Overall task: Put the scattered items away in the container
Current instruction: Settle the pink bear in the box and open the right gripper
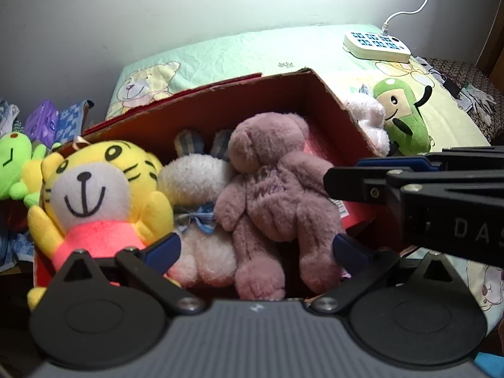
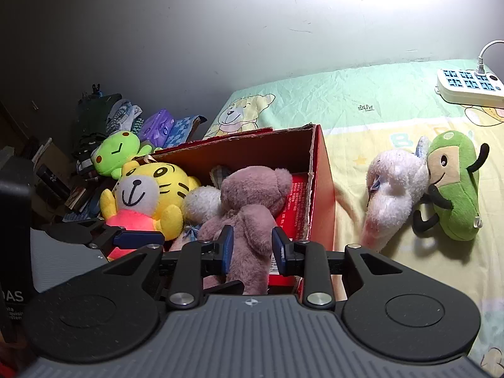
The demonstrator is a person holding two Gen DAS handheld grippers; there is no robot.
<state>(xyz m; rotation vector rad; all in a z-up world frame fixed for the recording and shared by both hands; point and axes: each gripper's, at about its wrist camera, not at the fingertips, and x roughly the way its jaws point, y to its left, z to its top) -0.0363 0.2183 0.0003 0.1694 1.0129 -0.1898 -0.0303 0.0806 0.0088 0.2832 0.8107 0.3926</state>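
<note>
Cardboard box (image 2: pixel 318 189) sat on the bedsheet (image 2: pixel 362 107), holding tiger plush (image 1: pixel 104 189), cream bunny (image 1: pixel 201 226) and mauve bear (image 1: pixel 277 195). Right gripper (image 2: pixel 252 245) was closed on the bear's leg. Left gripper (image 1: pixel 256 249) was wide open, holding nothing. White plush (image 2: pixel 390 192) and green plush (image 2: pixel 456 182) lay outside, touching each other.

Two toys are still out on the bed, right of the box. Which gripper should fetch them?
Right, probably. The right gripper sits at the box edge nearest the white plush and green plush. It must first let go of the pink bear. The left gripper, open, hangs over the box's middle, farther away.
</note>
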